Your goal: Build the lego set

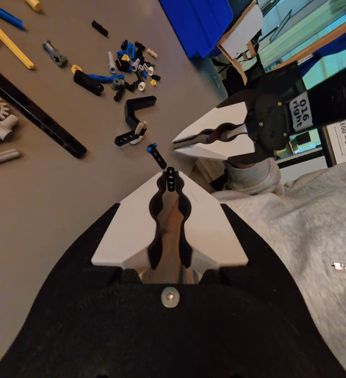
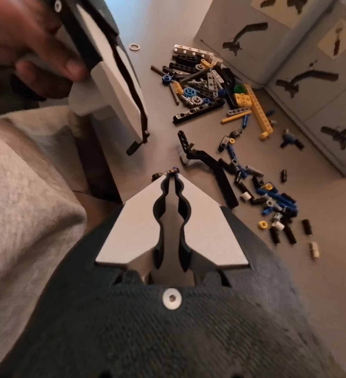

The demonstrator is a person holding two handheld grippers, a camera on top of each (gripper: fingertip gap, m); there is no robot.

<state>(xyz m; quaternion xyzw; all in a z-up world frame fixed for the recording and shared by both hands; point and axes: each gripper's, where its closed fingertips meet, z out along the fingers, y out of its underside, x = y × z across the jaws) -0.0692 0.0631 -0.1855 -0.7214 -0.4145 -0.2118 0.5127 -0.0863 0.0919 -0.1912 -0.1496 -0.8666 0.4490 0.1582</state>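
Observation:
My left gripper (image 1: 170, 173) is shut on a short black holed beam (image 1: 170, 181) that stands up between the fingertips, just above the grey table (image 1: 45, 204). It also shows in the right wrist view (image 2: 140, 141) with the black piece (image 2: 133, 148) at its tip. My right gripper (image 2: 171, 176) is shut and holds nothing; in the left wrist view (image 1: 173, 145) it hovers close by. A short black beam with a blue pin (image 1: 156, 156) lies on the table between the two grippers, just beyond the right tips (image 2: 164, 172).
A black L-shaped beam (image 1: 139, 108) and a small beam with pale pins (image 1: 131, 136) lie nearby. A heap of small pins (image 1: 133, 65) lies beyond. A pile of beams and gears (image 2: 205, 86) lies farther off. A blue bin (image 1: 194, 24) and a grey sleeve (image 1: 290, 225) are at the right. There is about 4 cm between the tips of the two grippers.

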